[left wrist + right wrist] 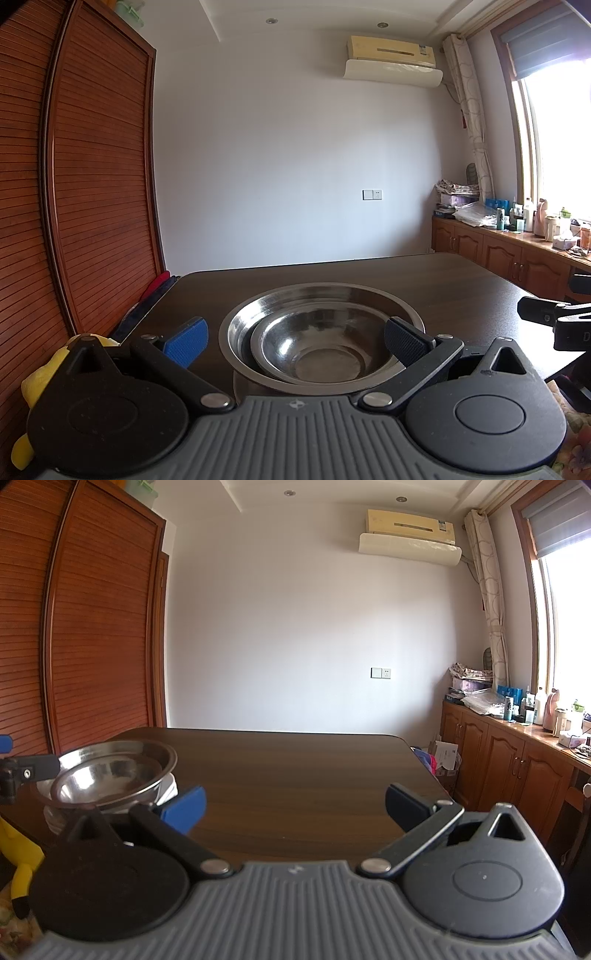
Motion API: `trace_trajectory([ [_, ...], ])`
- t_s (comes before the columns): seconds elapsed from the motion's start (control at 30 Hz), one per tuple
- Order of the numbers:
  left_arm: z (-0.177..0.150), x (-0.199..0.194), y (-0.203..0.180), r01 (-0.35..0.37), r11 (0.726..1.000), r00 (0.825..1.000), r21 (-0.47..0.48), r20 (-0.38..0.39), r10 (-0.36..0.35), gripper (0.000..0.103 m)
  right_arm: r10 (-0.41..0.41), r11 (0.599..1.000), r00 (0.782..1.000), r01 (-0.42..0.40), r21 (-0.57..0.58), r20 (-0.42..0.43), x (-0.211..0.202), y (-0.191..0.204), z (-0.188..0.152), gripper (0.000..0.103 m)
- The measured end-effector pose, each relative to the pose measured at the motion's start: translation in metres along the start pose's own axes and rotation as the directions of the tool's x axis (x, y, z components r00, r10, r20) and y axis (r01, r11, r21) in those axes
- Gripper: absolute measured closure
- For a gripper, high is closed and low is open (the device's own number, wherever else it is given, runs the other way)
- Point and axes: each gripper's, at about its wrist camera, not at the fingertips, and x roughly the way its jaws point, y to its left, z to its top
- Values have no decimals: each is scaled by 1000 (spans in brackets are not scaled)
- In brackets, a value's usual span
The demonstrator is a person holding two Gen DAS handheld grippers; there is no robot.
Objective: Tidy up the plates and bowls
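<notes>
Steel describes both vessels before you: a small bowl (325,350) sits nested inside a large bowl (321,299), low and centre in the left wrist view, on the dark wooden desk (424,280). Your left gripper (295,341) has its fingers spread wide; the stack lies between them, with the right finger (404,341) over the bowls' rim, though contact cannot be confirmed. Your right gripper (295,806) is likewise released, holding nothing, above bare desk at lower centre. In that view the stack appears at left, resting on white plates (168,788).
</notes>
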Motion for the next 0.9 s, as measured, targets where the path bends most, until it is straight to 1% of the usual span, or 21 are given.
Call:
trace_trajectory([
  [0.9, -2, 1, 1, 0, 1000, 1000, -2, -4, 0, 0, -4, 1000, 1000, 4, 3, 0, 0, -1, -1, 0],
])
